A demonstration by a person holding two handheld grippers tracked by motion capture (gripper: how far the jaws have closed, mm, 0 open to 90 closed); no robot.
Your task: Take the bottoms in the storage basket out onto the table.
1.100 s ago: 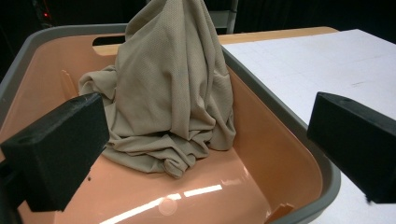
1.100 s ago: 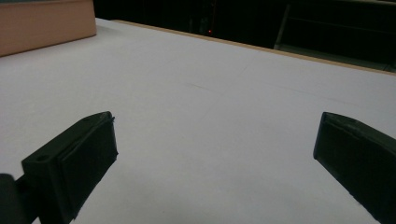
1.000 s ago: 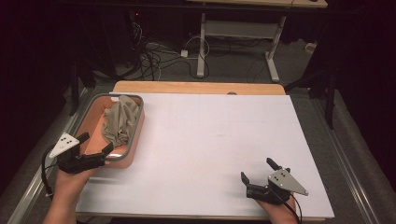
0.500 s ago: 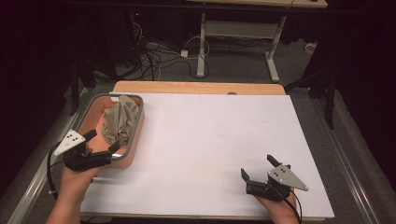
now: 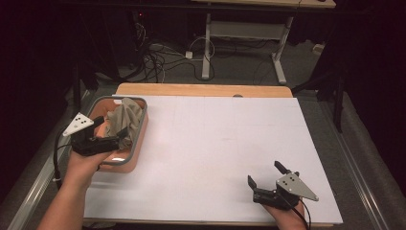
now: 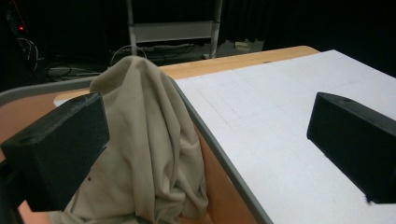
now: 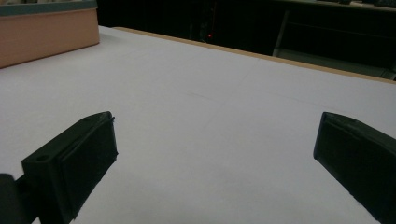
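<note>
Cloth [image 5: 123,120], beige and crumpled, lies heaped inside the salmon-coloured tray [image 5: 139,139] with the grey rim; this tray serves as the landmark for all positions below.

Nearest the person, well apart from the tray toward the table's front right corner, the right gripper [image 5: 268,179] sits low over the bare white table sheet [image 5: 215,143]. Its jaws are spread wide with nothing between them; the right gripper view confirms only white surface in the gap, with the tray's wall [image 7: 46,39] far off at upper left.

At the tray's near end, the left gripper [image 5: 112,132] is held over the rim, jaws spread wide. In the left gripper view, one jaw stands over the tray's interior, just beside the cloth [image 6: 144,149], while the other hangs outside over the white sheet; the tray's rim [image 6: 219,154] runs between them. Whether the inner jaw touches the fabric cannot be determined.

Beyond the tray, the wooden table edge [image 5: 201,90] shows.
</note>
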